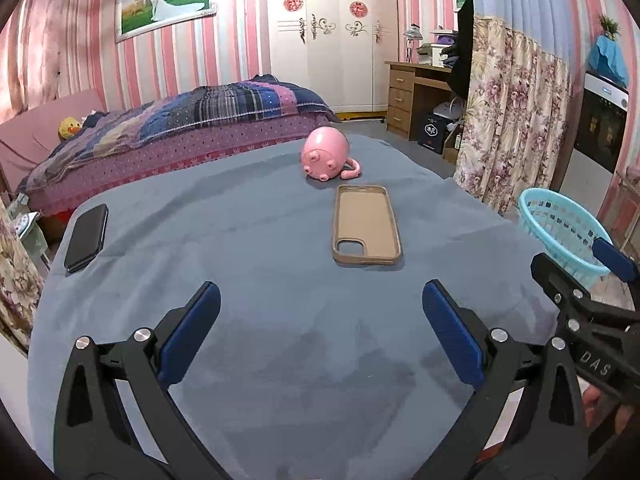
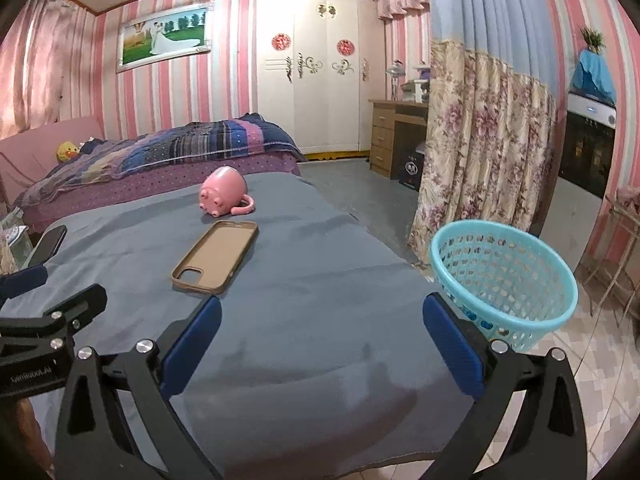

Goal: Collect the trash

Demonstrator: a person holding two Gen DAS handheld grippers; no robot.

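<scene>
Both claws hover over a table draped in a grey-blue cloth [image 1: 248, 248], and neither holds anything. The left gripper [image 1: 320, 308] has its blue-padded fingers [image 1: 188, 332] spread wide, with only bare cloth between them. The right gripper [image 2: 322, 316] is likewise spread wide and empty — its left pad sits just short of the near end of a tan phone case [image 2: 216, 256], its right pad in front of a light blue basket [image 2: 504, 280].

From the left claw, the phone case [image 1: 366, 224] lies straight ahead and a little to the right, hollow side up, camera cut-out towards the claw. Beyond it rests a pink pig-shaped mug [image 1: 326, 154], tipped on its side with its handle on the cloth, near the far edge of the table. Far off to the left, at the table's edge, lies a dark phone [image 1: 86, 236], screen up.

The basket [image 1: 560, 236] stands off the table's right side, ahead and to the right of both claws — tilted, its open mouth turned towards the right claw. Through the mesh its inside looks bare, though the bottom is partly hidden.

In the left wrist view the right gripper's black frame [image 1: 588, 312] enters from the right, just beside the left one.
</scene>
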